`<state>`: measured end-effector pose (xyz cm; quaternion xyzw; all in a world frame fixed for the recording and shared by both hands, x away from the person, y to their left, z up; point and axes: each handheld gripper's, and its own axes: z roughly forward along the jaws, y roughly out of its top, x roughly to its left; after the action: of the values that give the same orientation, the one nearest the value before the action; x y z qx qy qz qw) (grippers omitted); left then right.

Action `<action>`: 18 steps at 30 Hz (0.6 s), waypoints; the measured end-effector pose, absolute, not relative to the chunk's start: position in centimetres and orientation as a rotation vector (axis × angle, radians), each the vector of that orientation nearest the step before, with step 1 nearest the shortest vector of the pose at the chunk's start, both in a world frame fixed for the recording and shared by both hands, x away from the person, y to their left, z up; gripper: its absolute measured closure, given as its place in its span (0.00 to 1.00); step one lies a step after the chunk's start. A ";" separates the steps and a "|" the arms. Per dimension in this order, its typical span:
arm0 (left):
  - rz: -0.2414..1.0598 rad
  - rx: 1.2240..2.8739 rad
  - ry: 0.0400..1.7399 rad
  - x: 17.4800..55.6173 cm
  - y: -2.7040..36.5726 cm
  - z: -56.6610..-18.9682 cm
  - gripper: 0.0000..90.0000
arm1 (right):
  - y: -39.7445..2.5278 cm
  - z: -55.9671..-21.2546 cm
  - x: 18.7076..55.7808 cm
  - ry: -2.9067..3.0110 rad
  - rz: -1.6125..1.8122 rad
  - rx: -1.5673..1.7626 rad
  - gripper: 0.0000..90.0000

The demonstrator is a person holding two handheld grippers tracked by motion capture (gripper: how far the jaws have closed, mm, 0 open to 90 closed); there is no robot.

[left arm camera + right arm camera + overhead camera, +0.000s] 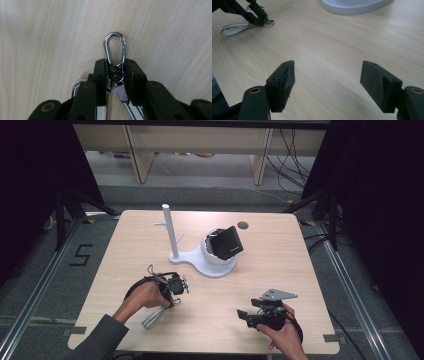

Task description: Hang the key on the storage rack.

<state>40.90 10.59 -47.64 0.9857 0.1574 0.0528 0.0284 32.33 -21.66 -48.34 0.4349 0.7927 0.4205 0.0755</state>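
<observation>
A person sits at a light wooden table (150, 240), holding a two-jaw gripper in each hand.

The left gripper (115, 75) is at the near left of the table in the high view, with the person's left hand (145, 296) wrapped around it. In the left gripper view, its two black jaws are nearly closed and clamp the lower end of a shiny silver metal carabiner clip (115, 48). The clip's oval loop sticks out beyond the jaw tips and lies against the tabletop. A grey and white woven strap (121, 93) hangs from the clip's base, between the jaws. In the right gripper view, that strap forms a flat loop on the wood just beside the left gripper.

The right gripper (327, 82) is at the near right of the table, held by the person's right hand (285, 332). Its black jaws stand wide apart with nothing between them, hovering just above bare wood.

Farther back, near the table's middle, stands a white plastic stand (192, 260) with a round base, a tall upright post (169, 231) with small side pegs, and a cup-shaped holder. A black box-shaped device (227, 242) sits tilted in that holder. The stand is well apart from both grippers.
</observation>
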 end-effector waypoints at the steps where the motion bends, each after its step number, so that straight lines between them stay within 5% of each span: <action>1: 0.159 3.032 0.490 41.0 10.7 -47.5 0.81 | -21.7 -48.3 32.3 2.377 1.261 1.304 0.32; 4: 0.150 2.993 0.503 41.2 11.1 -47.0 0.91 | -21.7 -48.3 32.4 2.374 1.258 1.311 0.32; 18: 0.188 3.017 0.518 41.3 11.4 -47.3 0.94 | -21.6 -48.6 32.5 2.379 1.270 1.270 0.32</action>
<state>41.28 11.37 -47.31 0.9830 0.1688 0.0613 0.0371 32.52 -21.64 -48.56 0.4248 0.7955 0.4246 0.0803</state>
